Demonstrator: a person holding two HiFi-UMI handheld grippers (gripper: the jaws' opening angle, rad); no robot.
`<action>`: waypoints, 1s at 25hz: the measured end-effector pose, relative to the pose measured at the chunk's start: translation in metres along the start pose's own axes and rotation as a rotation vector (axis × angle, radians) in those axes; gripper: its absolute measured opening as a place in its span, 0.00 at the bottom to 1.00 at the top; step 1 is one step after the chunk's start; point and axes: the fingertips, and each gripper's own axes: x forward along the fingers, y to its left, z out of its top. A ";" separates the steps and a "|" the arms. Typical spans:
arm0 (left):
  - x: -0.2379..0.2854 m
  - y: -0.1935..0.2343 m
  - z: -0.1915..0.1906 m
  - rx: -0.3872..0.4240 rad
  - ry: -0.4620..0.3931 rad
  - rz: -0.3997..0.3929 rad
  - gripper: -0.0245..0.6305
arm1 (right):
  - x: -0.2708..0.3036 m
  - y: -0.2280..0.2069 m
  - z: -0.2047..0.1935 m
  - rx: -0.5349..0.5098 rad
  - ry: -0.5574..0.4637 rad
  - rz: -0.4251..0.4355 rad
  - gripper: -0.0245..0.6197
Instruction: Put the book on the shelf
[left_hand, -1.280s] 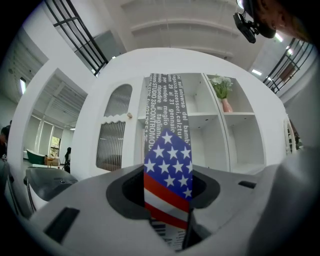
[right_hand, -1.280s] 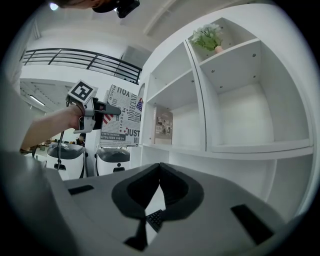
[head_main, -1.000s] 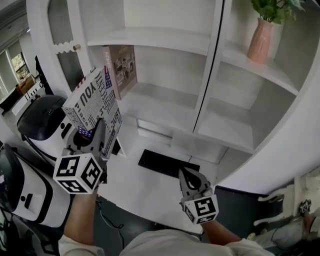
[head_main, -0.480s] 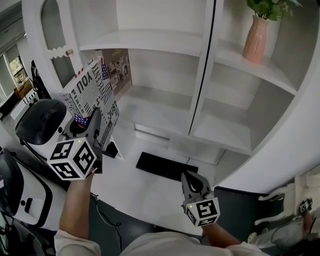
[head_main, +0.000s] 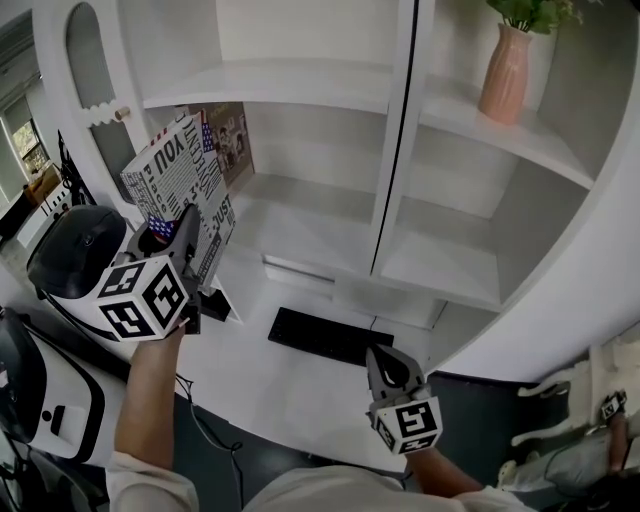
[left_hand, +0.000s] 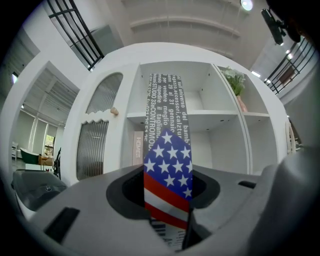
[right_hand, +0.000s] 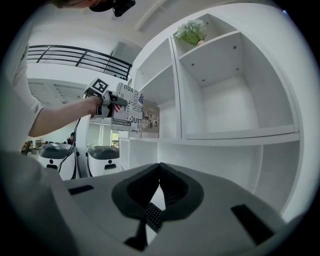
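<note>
Over the last second the left gripper (head_main: 188, 232) has carried the book (head_main: 185, 180) up and further toward the upper left of the head view, while the right gripper (head_main: 380, 355) has stayed low, just right of centre. The left gripper's jaws stand fairly wide and are clamped on the book's lower edge. In the left gripper view the stars-and-stripes spine of the book (left_hand: 167, 165) rises straight out from between the jaws of the left gripper (left_hand: 167, 200). The book is held tilted in the air in front of the shelf (head_main: 300, 215), close to a second book (head_main: 232, 140) standing at that shelf's left end. It rests on no board. In its own view the right gripper (right_hand: 159, 167) has its jaw tips touching, with nothing between them. A pink vase (head_main: 503, 75) stands on a board at the upper right.
</note>
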 end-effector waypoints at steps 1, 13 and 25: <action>0.003 0.001 -0.001 -0.001 0.003 -0.001 0.27 | 0.000 -0.001 -0.001 0.001 0.003 -0.003 0.04; 0.048 0.013 -0.016 -0.028 0.058 -0.023 0.27 | 0.011 -0.013 -0.008 0.008 0.021 -0.025 0.04; 0.092 0.034 -0.035 -0.057 0.087 -0.042 0.27 | 0.021 -0.018 -0.011 0.010 0.043 -0.037 0.04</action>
